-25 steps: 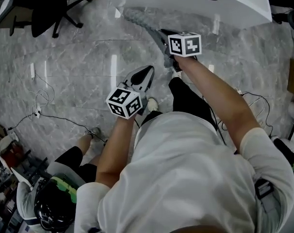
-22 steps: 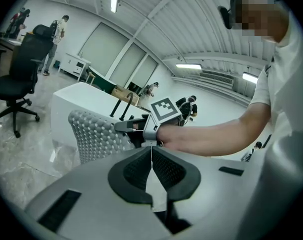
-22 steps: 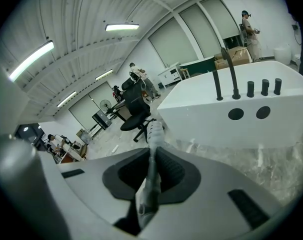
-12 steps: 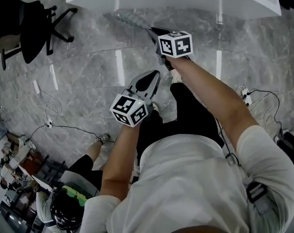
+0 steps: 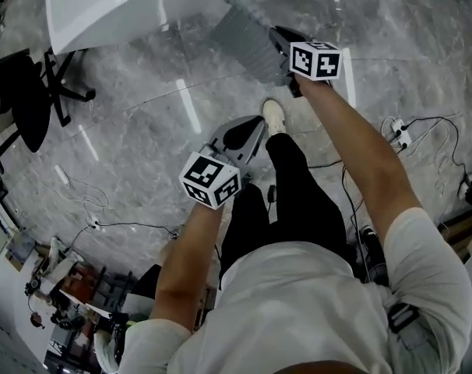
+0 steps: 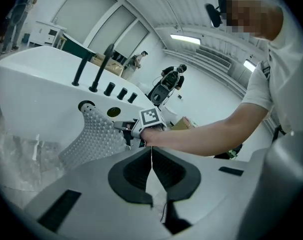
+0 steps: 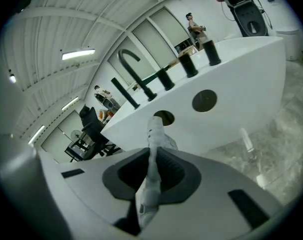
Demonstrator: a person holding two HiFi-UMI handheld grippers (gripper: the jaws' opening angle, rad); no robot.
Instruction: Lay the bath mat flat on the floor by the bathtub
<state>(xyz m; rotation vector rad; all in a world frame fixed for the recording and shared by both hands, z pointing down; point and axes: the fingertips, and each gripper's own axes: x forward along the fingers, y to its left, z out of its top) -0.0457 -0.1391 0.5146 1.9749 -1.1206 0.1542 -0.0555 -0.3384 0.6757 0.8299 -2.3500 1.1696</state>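
Right gripper (image 5: 278,39) jaws clamped on an edge of the bath mat (image 5: 242,36). Mat hangs crumpled at 12 o'clock in head view, just beside the bathtub (image 5: 127,10) wall. Left gripper (image 5: 250,129) jaws together, nothing held, at 6 o'clock from the mat.

The bath mat (image 5: 248,45) looks matt and rubbery, covered in small bumps; the bathtub (image 5: 103,6) glossy white; the floor (image 5: 127,154) polished marble.

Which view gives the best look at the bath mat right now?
Left gripper view: the bath mat shows broadside, studded face clear, held by the right hand-held gripper. Head view shows it foreshortened from above beside the bathtub. Right gripper view shows only its edge pinched between the jaws.
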